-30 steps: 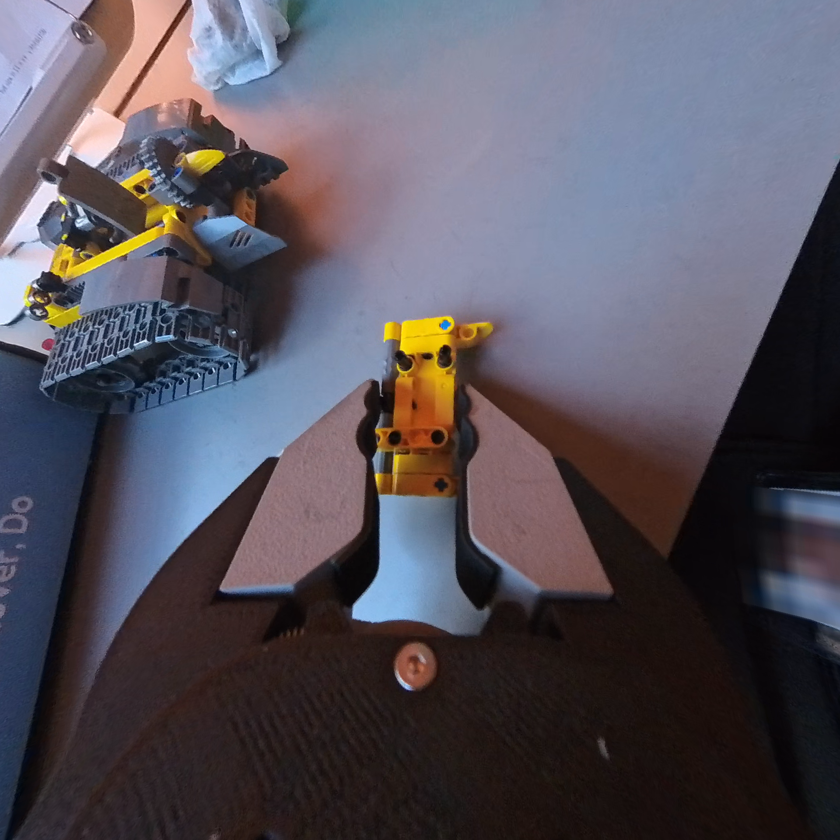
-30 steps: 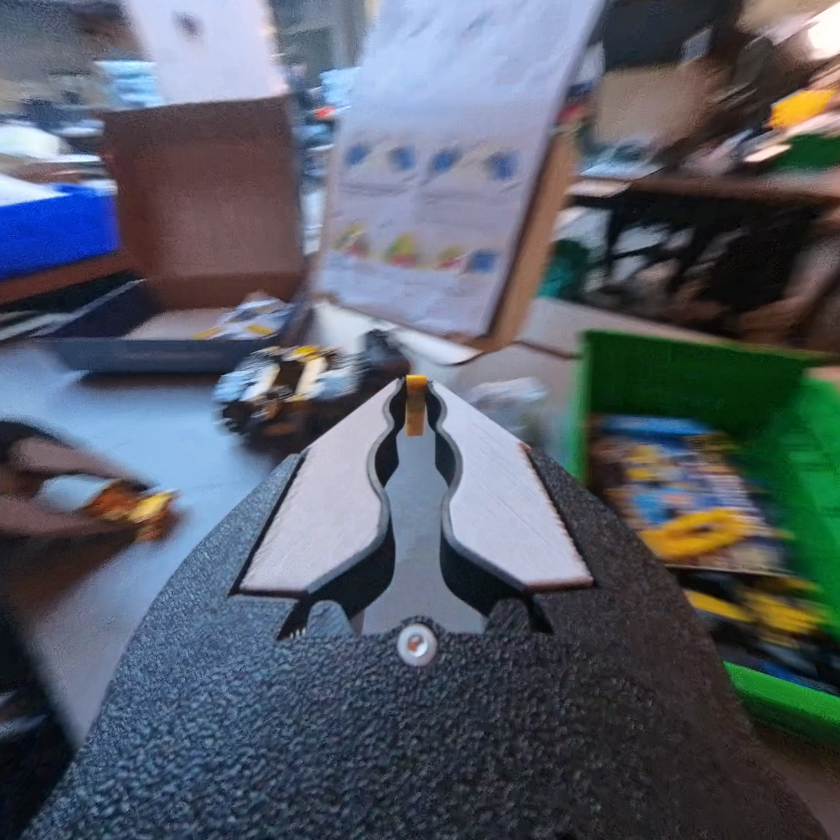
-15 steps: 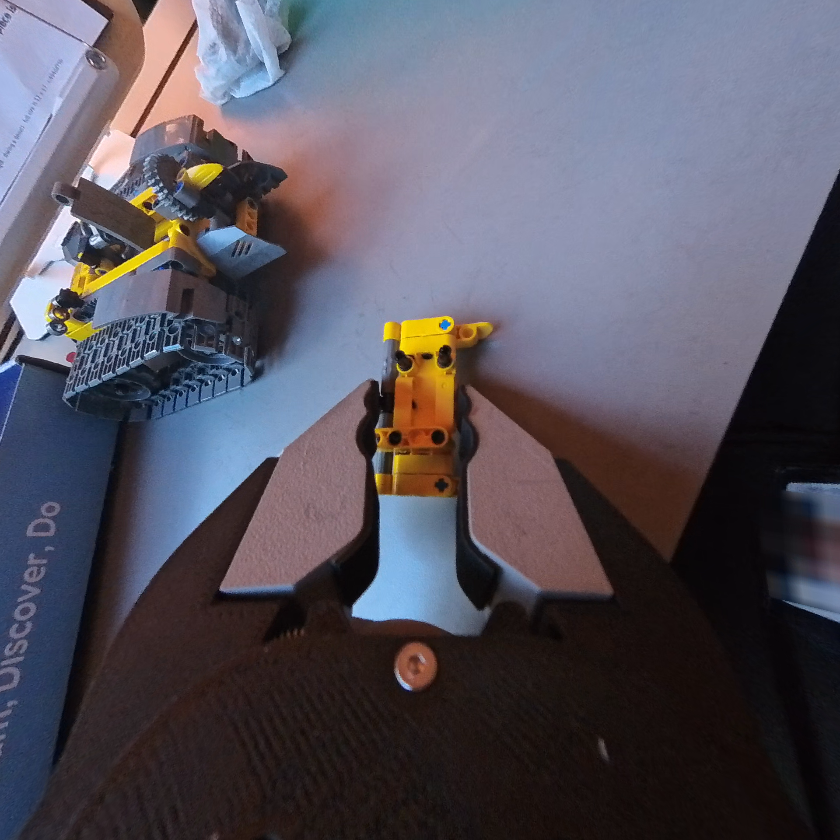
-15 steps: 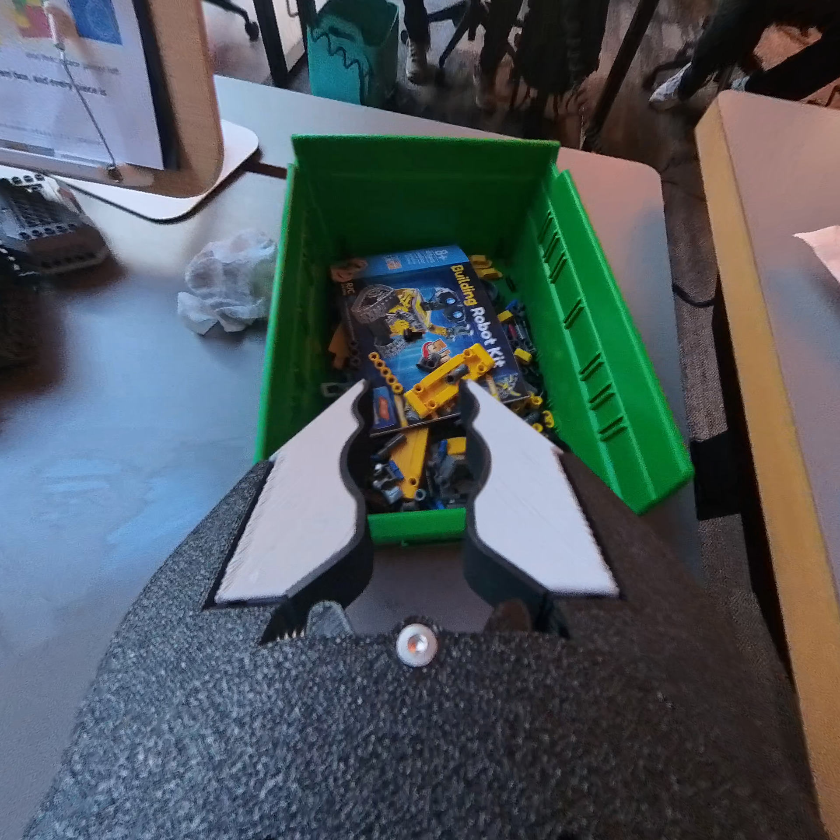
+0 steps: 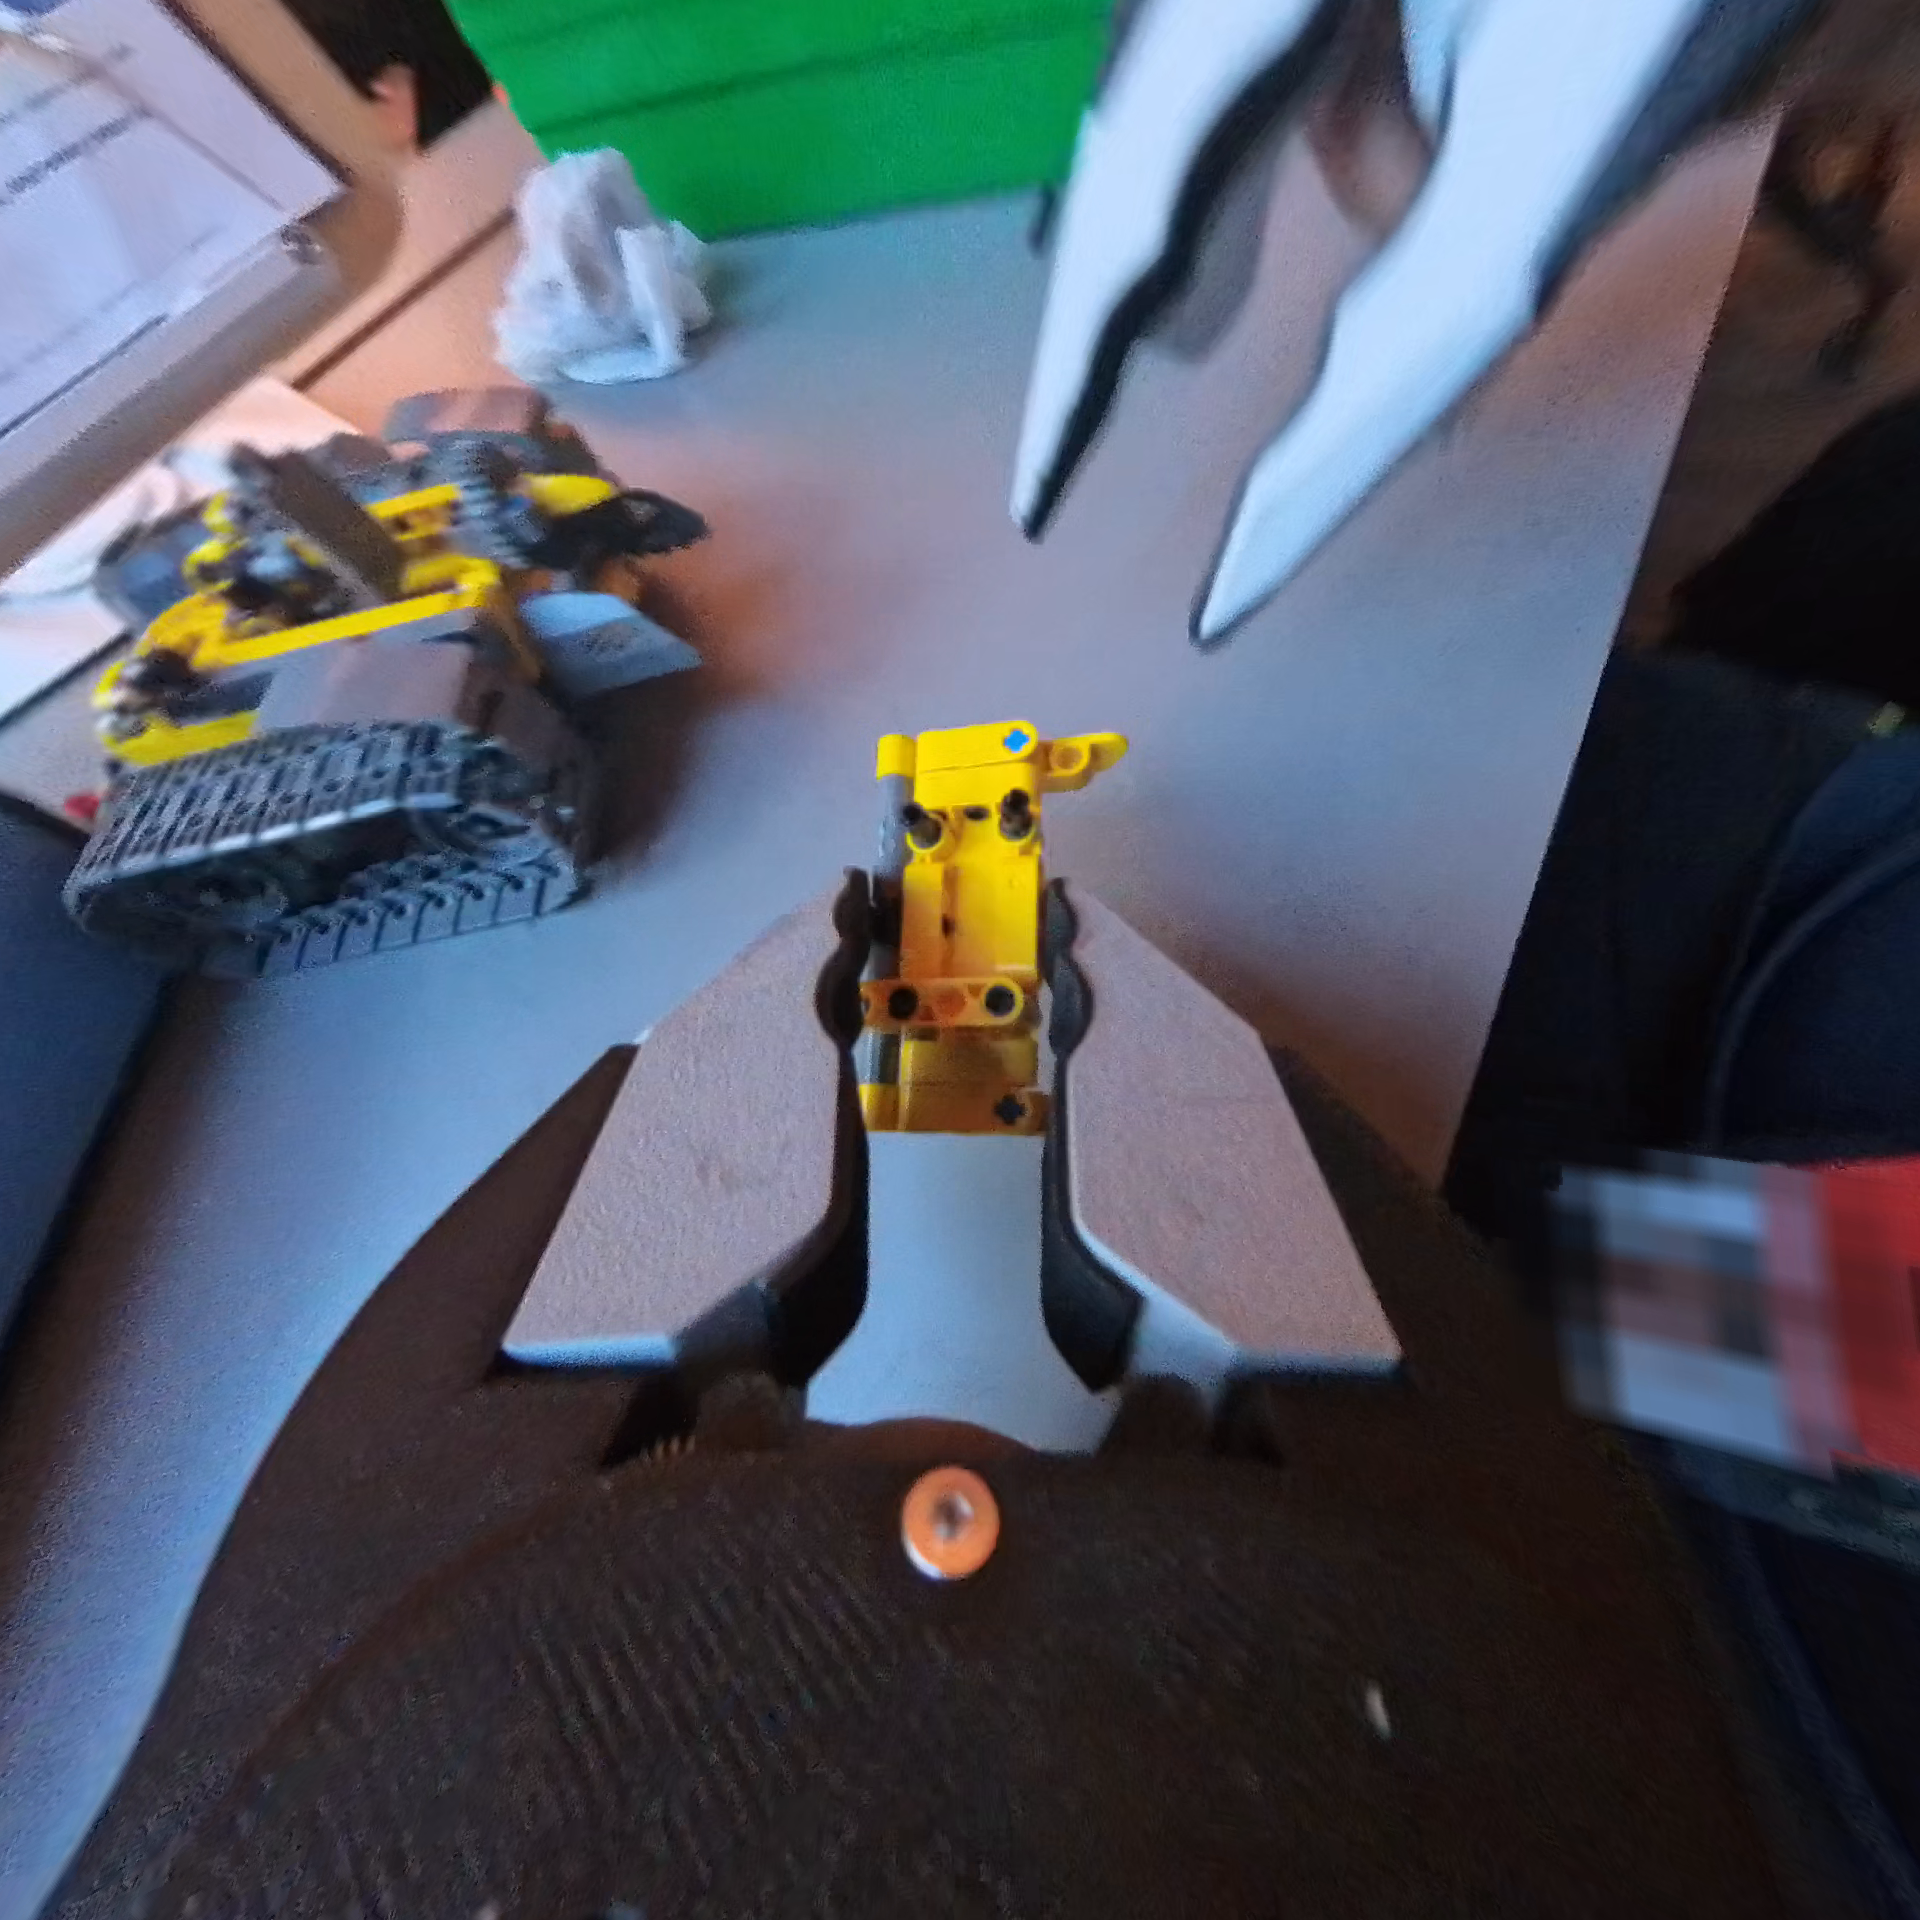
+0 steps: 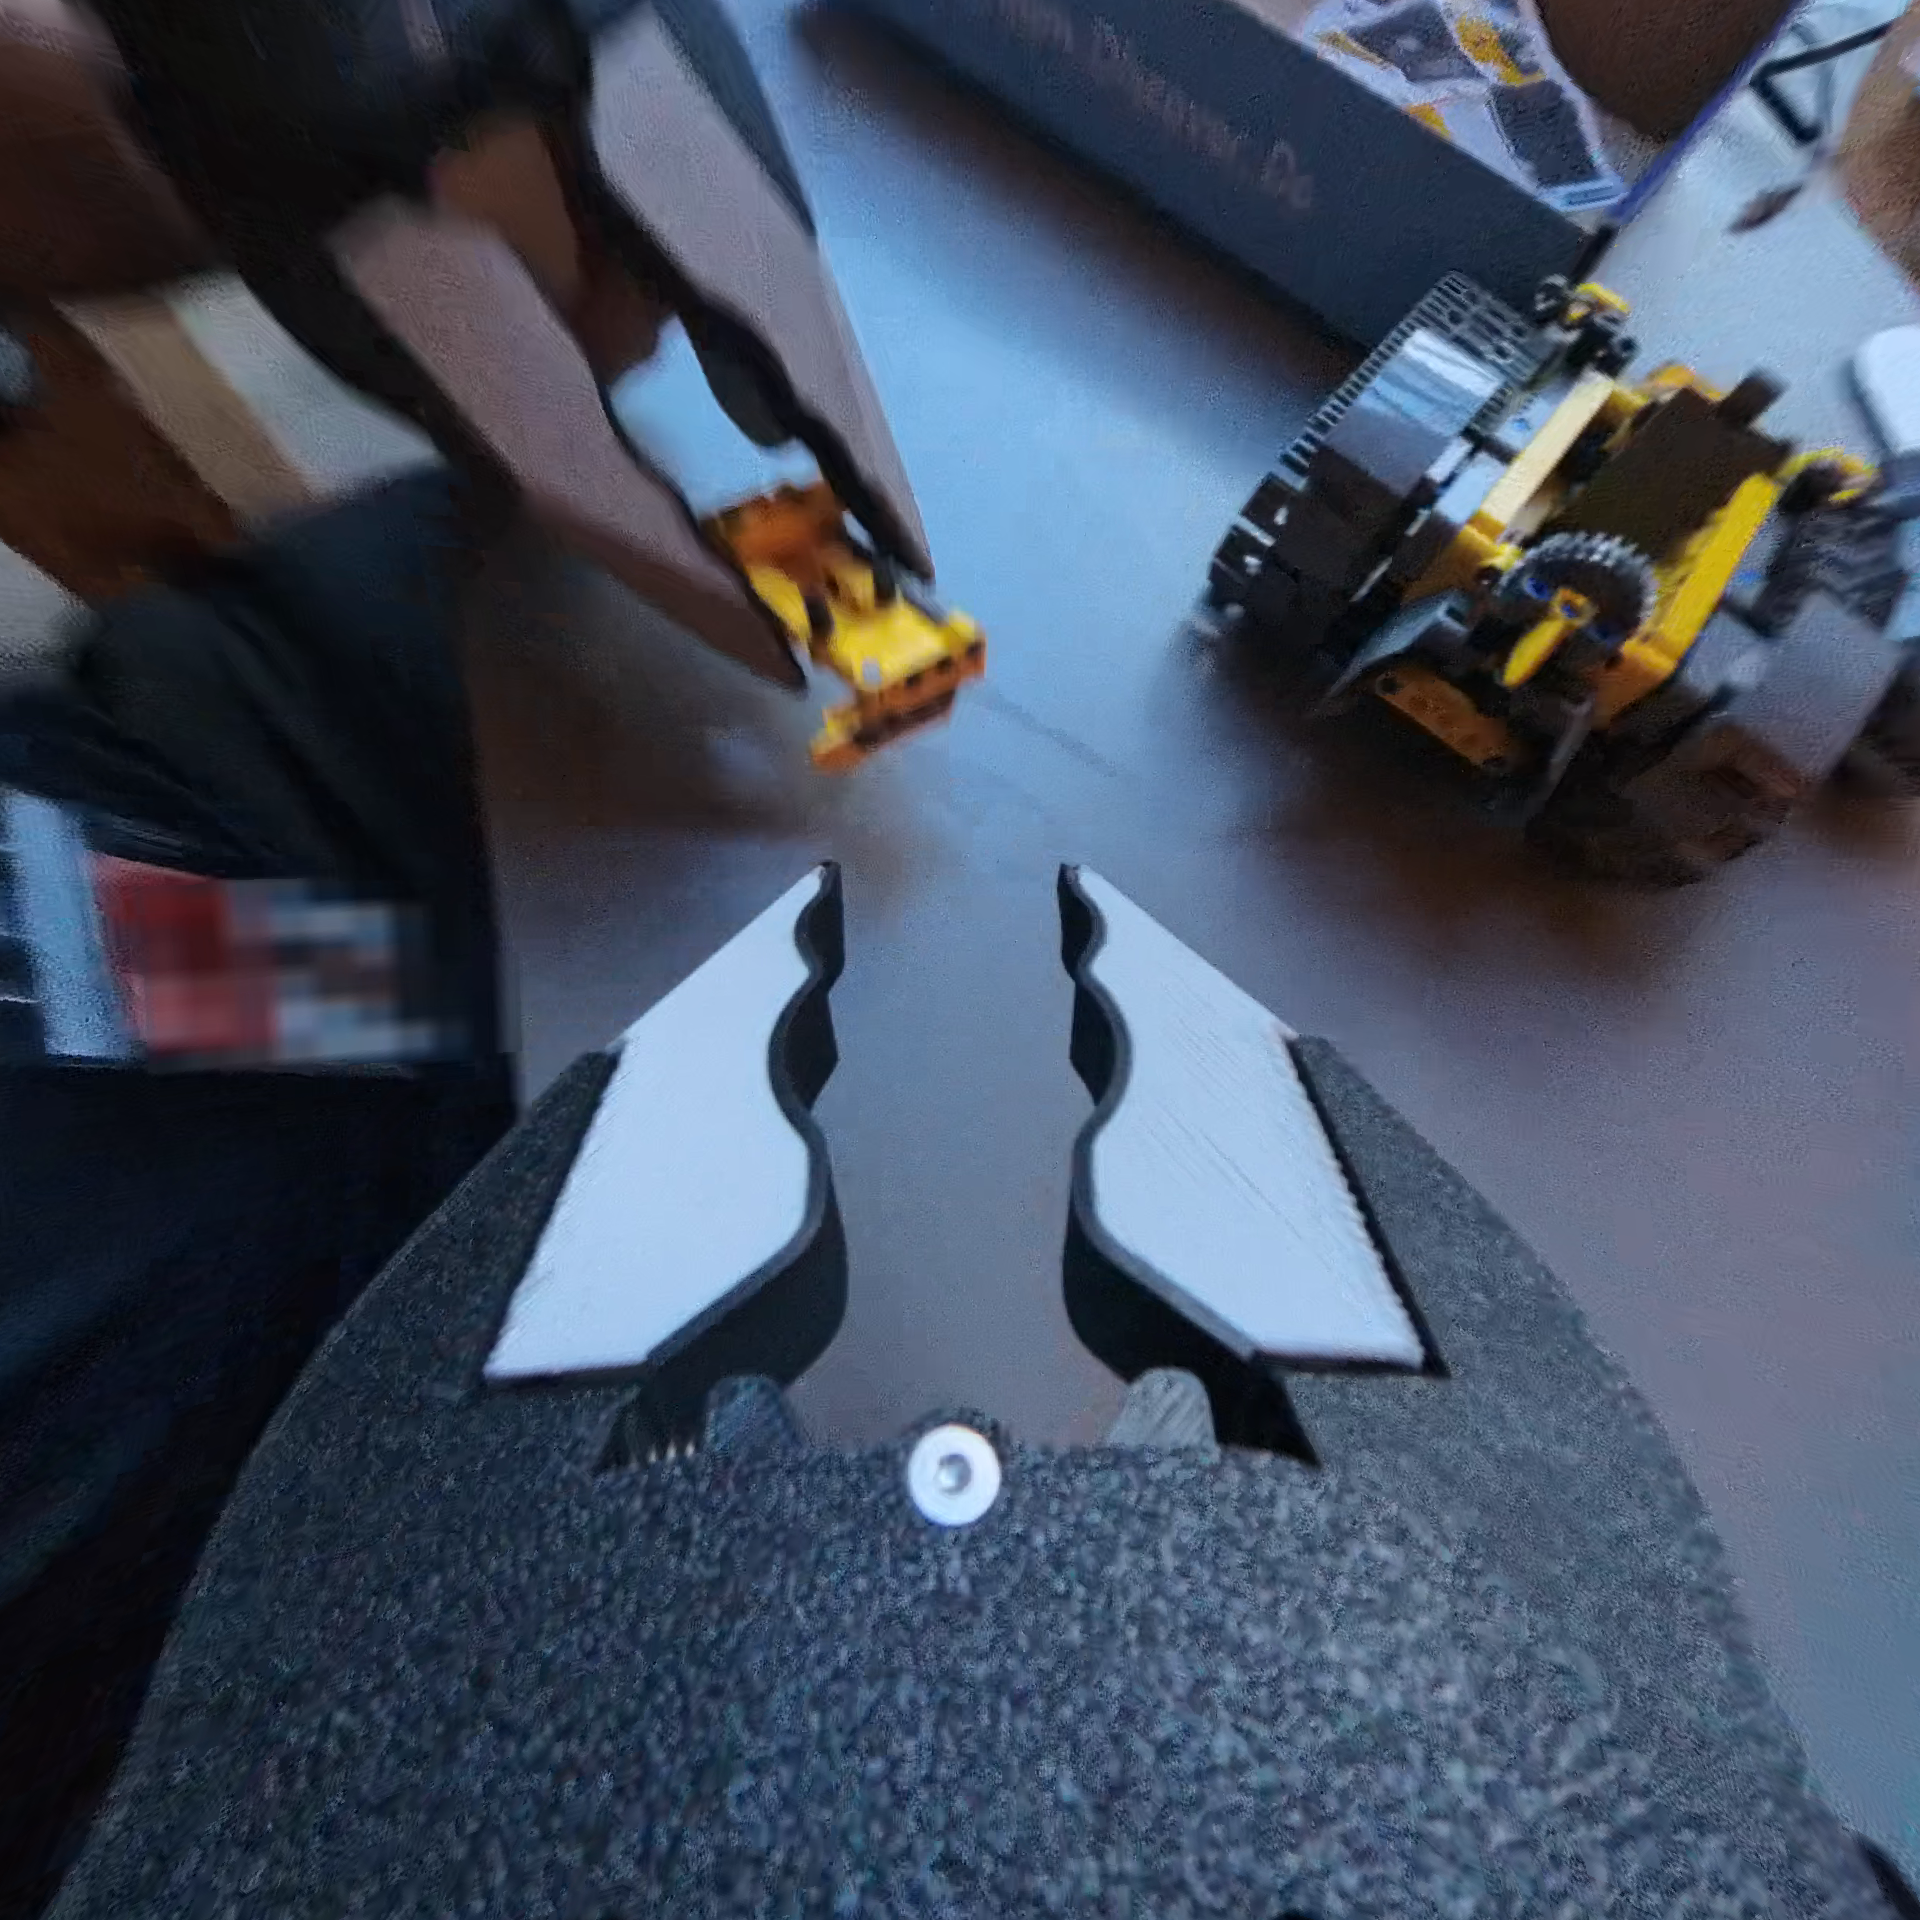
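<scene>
My left gripper (image 5: 951, 894) is shut on a small yellow brick assembly (image 5: 971, 894) and holds it just above the grey table (image 5: 1299, 831). The same assembly (image 6: 873, 634) shows in the right wrist view, sticking out past the left gripper (image 6: 862, 623). My right gripper (image 6: 948, 878) is open and empty, over the table a short way from the assembly and pointing toward it. It also shows in the left wrist view (image 5: 1122, 582), blurred, at the upper right. A yellow and grey tracked brick vehicle (image 5: 353, 665) stands to the left; it also shows in the right wrist view (image 6: 1558, 540).
A green bin (image 5: 810, 94) stands at the far side beside a crumpled white wrapper (image 5: 597, 275). A dark flat box (image 6: 1247, 156) lies behind the vehicle. A white board on a stand (image 5: 125, 208) is at the upper left. The table edge (image 5: 1538, 883) runs along the right.
My right gripper swung from the green bin to face the left gripper and the yellow assembly; a second ago it held a small yellow piece, now it is open and empty. The left gripper tilted up slightly.
</scene>
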Motion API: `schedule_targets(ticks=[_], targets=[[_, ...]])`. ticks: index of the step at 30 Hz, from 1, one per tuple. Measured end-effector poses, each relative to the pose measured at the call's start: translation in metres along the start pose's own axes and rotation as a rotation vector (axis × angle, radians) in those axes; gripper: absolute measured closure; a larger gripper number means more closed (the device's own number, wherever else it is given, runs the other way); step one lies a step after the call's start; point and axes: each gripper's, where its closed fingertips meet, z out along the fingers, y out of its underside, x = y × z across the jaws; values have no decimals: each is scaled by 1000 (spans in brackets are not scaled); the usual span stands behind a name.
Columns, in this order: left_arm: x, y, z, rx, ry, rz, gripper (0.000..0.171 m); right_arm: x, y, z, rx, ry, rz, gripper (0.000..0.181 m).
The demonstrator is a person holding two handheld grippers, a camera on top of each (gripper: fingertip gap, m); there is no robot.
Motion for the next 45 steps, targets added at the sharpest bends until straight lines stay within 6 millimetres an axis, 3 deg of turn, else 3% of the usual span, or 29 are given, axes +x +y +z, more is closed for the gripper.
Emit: schedule_targets(ticks=[2,5,8,11,14,16,18,20,24,28,30,37,43,45], targets=[[-24,-8,-16,82,-39,-136,141,11,0,0,-13,74,-4,144],[-60,-15,-45,181,-98,-302,141,24,-12,-12,110,73,120,147],[-39,-31,-49,276,140,-485,141,11,-31,-16,222,-2,122,147],[-8,-46,-42,345,417,-705,141,0,-49,-9,253,84,-62,147],[7,-45,-30,323,505,-775,141,-7,-67,-2,274,165,-207,147],[14,-43,-25,288,498,-746,141,-12,-71,3,270,182,-266,149],[18,-42,-24,275,500,-732,141,-17,-73,5,282,192,-321,168],[19,-41,-23,270,499,-732,141,-16,-72,4,277,226,-350,170],[12,-32,-14,219,372,-639,135,-3,-63,8,248,242,-248,174],[6,-18,-4,53,102,-289,128,-1,-60,12,235,273,-249,174],[8,-17,-4,16,38,-129,147,-2,-63,10,251,319,-297,173],[-4,8,1,-168,-222,412,156,-18,-50,16,209,190,-338,168],[9,3,-1,-104,-88,303,158,-15,-53,-1,240,163,-356,162],[20,1,-4,-83,-12,296,158,-21,-56,-5,274,114,-347,150]])
